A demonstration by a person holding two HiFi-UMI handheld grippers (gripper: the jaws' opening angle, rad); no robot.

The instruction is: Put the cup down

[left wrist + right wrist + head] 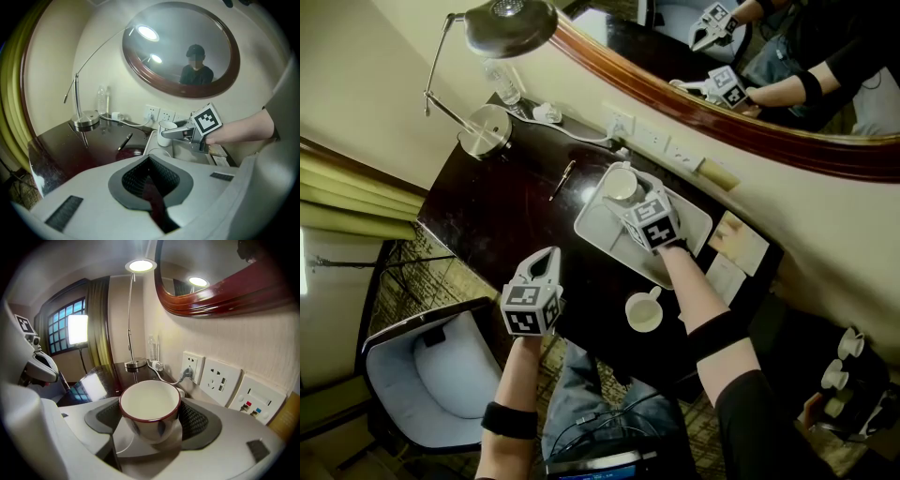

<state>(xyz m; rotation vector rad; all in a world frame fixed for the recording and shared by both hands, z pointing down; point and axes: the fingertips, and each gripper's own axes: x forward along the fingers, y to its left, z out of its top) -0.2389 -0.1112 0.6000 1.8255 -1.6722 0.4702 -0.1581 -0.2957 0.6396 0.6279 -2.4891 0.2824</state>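
Two hand-held grippers are over a dark glossy bench (492, 211). Nearest is a grey padded chair (431, 370), below the bench's near edge. The left hand-held gripper (547, 258) hangs over that edge w/ its jaws pressed together and empty, well apart from the tray. A plain white mug (644, 312) stands upright on the bench nr the same edge, just beside the person's right forearm (698, 300).

Next back, a pale grey rectangular tray (602, 234) lies at an angle on the bench. The right hand-held gripper (628, 195) reaches across it, clamped on a white cup w/ a dark red rim (620, 182), w/ a pad pressing on each side of it. The cup is upright, mouth up, at the tray's far corner. It looks to sit on the tray floor, but contact at the base can't be confirmed. Printed cards (736, 242) lie on the bench to the right of the tray.

Further back, a slim black pen (562, 179) lies on the bench left of the tray. Behind it are the round base of a metal desk lamp (485, 131), a clear plastic bottle (503, 82) and a white plug w/ cable (547, 114). White wall sockets (652, 136) line the cream wall, under a mirror w/ a curved wooden frame (722, 117).
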